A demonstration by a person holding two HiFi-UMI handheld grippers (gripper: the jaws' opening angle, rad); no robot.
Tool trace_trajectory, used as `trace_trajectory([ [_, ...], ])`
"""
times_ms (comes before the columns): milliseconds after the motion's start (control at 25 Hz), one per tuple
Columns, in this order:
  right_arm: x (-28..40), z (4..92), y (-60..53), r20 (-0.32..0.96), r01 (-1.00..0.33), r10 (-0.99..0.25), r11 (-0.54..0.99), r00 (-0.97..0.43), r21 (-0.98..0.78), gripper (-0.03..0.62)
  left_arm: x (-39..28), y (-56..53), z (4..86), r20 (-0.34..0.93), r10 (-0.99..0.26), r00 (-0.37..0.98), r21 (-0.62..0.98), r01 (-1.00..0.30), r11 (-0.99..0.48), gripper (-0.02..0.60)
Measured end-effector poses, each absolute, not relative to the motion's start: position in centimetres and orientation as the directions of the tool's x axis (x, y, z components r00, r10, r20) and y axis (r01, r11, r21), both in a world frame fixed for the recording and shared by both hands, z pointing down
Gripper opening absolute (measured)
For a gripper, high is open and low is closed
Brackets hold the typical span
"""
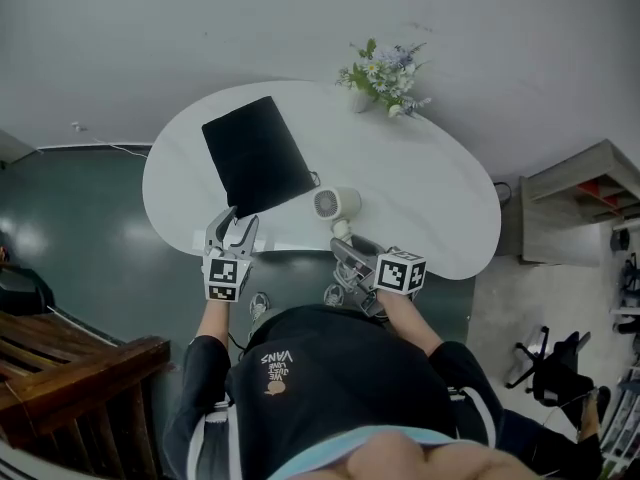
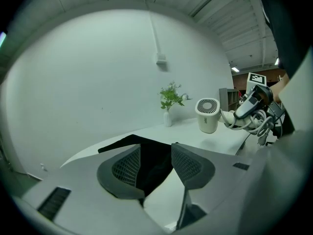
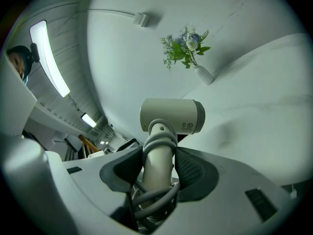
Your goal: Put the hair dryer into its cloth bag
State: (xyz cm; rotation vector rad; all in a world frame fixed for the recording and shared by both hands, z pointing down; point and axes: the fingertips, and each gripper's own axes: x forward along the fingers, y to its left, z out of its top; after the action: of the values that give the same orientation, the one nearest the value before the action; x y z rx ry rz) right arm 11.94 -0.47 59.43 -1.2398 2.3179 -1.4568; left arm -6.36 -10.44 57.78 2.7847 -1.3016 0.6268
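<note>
One hair dryer (image 1: 336, 204), one black cloth bag (image 1: 257, 155), one flower vase (image 1: 385, 76), one white table (image 1: 440, 208), two hand-held grippers (image 1: 232, 222) (image 1: 346, 249).

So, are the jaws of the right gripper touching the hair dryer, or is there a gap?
Touching. The right gripper view shows it: both pads of the right gripper press on the handle of the hair dryer, one on each side.

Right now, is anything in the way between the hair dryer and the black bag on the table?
Nothing visible. The hair dryer, gripped by its handle in the right gripper, is right of the cloth bag with only bare table between. The flower vase stands farther back, off that path.
</note>
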Motion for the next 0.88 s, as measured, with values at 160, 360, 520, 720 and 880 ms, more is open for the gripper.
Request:
trace_trajectory([
  [160, 13.6, 59.8, -0.1, 0.290, -0.548, -0.662, 0.218, -0.691, -0.808, 0.207, -5.3, -9.6, 58.8, 0.384, -0.754, 0.534, -0.187, -0.754, -0.629, 0.204],
  [360, 15.3, 59.8, 0.5, 0.287, -0.534, -0.627, 0.246, -0.725, -0.809, 0.207, -4.5, -8.8, 60.3, 0.446, -0.754, 0.482, -0.239, -0.747, -0.620, 0.213],
  [520, 16.0, 59.8, 0.7, 0.292, -0.530, -0.605, 0.261, -0.741, -0.807, 0.207, -4.8, -9.3, 61.2, 0.510, -0.743, 0.433, -0.313, -0.711, -0.630, 0.212],
  [720, 16.1, 60.2, 1.0, 0.302, -0.533, -0.590, 0.265, -0.748, -0.803, 0.207, -5.4, -10.1, 63.3, 0.589, -0.716, 0.375, -0.397, -0.638, -0.660, 0.212],
  [880, 15.9, 60.8, 1.0, 0.318, -0.542, -0.588, 0.252, -0.744, -0.802, 0.207, -5.4, -11.2, 65.0, 0.635, -0.691, 0.345, -0.445, -0.569, -0.692, 0.212],
])
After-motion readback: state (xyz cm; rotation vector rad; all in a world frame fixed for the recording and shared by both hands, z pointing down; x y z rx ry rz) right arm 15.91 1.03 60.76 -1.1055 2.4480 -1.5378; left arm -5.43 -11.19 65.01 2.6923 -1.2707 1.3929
